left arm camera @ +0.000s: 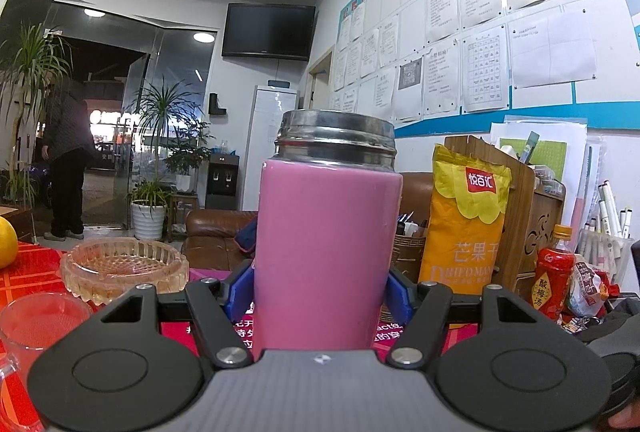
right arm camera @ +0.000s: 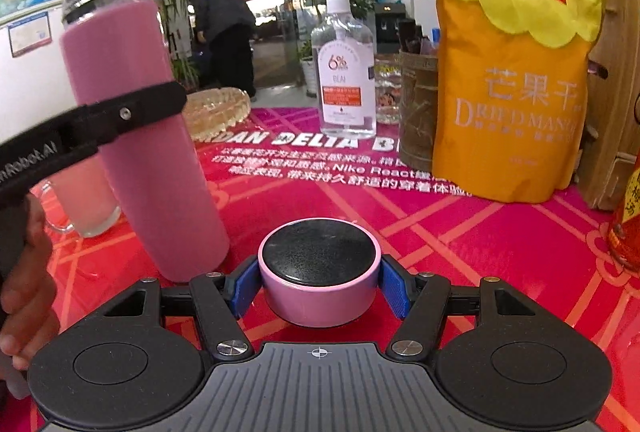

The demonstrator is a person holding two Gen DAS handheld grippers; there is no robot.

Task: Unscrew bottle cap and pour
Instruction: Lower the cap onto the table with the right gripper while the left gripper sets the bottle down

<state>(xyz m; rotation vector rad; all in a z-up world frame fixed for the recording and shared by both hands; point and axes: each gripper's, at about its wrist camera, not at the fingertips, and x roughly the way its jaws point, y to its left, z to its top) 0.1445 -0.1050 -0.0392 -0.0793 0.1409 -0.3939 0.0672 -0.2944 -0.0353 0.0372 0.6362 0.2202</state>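
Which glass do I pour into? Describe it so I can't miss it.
Start at the red tablecloth and find the pink bottle in the left claw. The glass mug stands just behind it, nearer than the ribbed amber ashtray: plain, clear, handled.

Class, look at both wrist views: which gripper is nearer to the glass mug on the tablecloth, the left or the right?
Left. The left gripper, clamped on the pink bottle, sits just beside the glass mug. The right gripper, holding the pink cap, is further off, beyond the bottle.
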